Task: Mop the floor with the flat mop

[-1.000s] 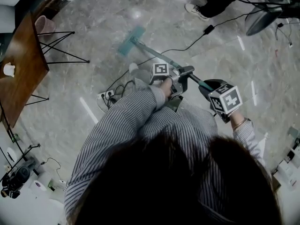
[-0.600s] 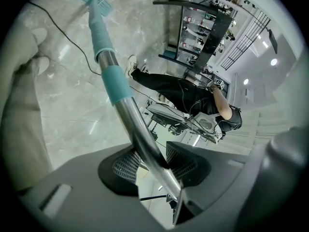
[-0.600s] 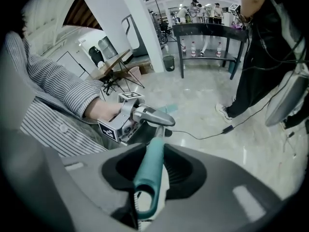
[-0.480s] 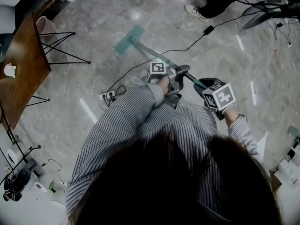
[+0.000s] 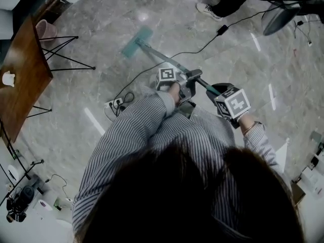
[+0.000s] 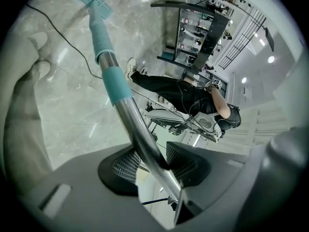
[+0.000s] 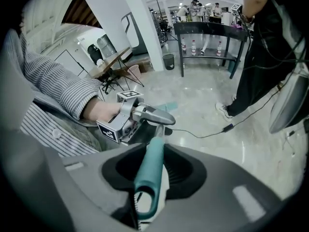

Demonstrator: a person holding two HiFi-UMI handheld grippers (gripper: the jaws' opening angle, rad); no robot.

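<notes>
Teal handle grip (image 7: 152, 151) at the flat mop's (image 5: 154, 53) top end sits clamped in the right gripper (image 7: 154, 172). Just down the pole, the left gripper (image 6: 153, 161) is closed on the steel shaft. Farthest, the mop head (image 5: 135, 42) rests on the marble floor (image 5: 96, 90), near a black cable (image 5: 203, 45).

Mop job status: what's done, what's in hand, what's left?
Done: pick-up. The left gripper is shut on the steel pole, the right gripper on the teal handle end. In hand: the mop head rests on the marble floor ahead of the person. Left: unclear; no wet track shows, so the mopped area can't be judged. A black cable crosses the floor nearby.
</notes>
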